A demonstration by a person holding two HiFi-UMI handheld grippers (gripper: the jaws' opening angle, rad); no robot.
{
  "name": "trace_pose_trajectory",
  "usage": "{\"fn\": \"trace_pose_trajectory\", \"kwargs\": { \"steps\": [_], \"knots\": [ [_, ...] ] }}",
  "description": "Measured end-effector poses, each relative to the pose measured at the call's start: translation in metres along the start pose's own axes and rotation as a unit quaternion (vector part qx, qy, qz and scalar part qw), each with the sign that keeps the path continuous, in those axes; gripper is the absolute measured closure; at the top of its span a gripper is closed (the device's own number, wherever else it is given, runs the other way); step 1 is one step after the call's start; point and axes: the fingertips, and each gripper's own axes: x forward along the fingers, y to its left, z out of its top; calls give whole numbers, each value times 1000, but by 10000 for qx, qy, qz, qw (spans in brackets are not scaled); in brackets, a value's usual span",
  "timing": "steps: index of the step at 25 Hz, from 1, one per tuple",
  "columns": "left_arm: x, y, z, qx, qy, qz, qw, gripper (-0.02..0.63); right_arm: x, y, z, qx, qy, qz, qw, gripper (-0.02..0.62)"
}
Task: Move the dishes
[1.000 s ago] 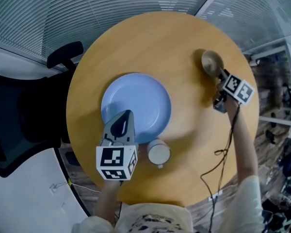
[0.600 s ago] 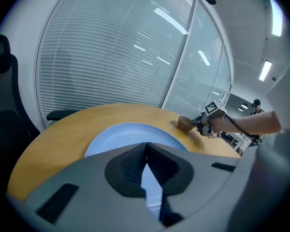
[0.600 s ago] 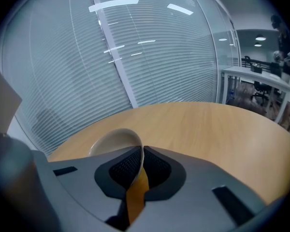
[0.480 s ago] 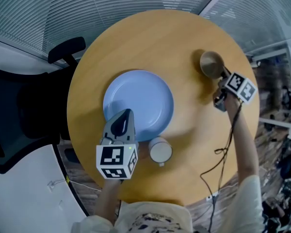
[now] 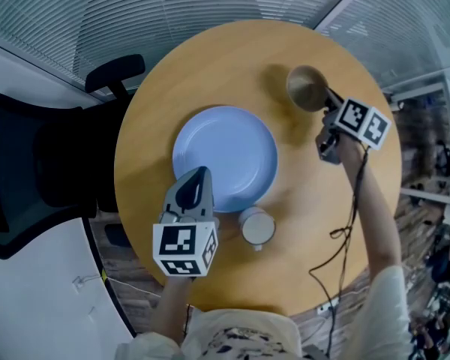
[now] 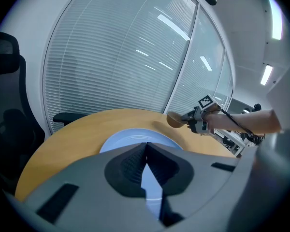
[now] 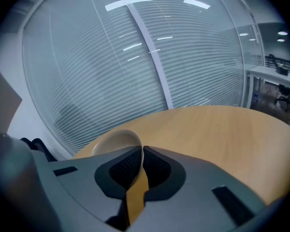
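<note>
A light blue plate (image 5: 225, 158) lies flat at the middle of the round wooden table (image 5: 210, 66). My left gripper (image 5: 198, 175) hangs over the plate's near left rim, its jaws shut tip to tip with nothing between them; the plate (image 6: 135, 137) shows beyond them. A tan bowl (image 5: 307, 88) is held tilted above the table's far right side, casting a shadow. My right gripper (image 5: 328, 100) is shut on its rim, and the bowl (image 7: 117, 141) rises just left of the jaws. A white mug (image 5: 256, 226) stands near the plate's front edge.
A black office chair (image 5: 45, 163) stands left of the table, and a second chair's armrest (image 5: 112, 75) shows behind it. Glass walls with blinds (image 5: 172, 6) curve round the far side. A cable (image 5: 345, 231) hangs from the right gripper along the person's arm.
The right gripper has carried the bowl a little to the left, toward the plate, and the bowl now sits higher off the table. The left gripper has stayed over the plate's rim.
</note>
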Motion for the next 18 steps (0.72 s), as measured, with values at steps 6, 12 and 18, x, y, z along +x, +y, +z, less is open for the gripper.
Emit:
{"fn": "trace_pose_trajectory", "kwargs": {
  "steps": [6, 12, 18],
  "knots": [
    [-15, 13, -1, -68, -68, 108, 9999, 603, 25, 64, -13, -248, 185, 439, 9986, 580],
    [-23, 23, -11, -157, -28, 112, 9998, 603, 46, 105, -36, -490, 431, 630, 9959, 580],
    [-26, 33, -19, -213, 29, 129, 9997, 603, 64, 126, -51, -615, 648, 718, 9934, 580]
  ]
}}
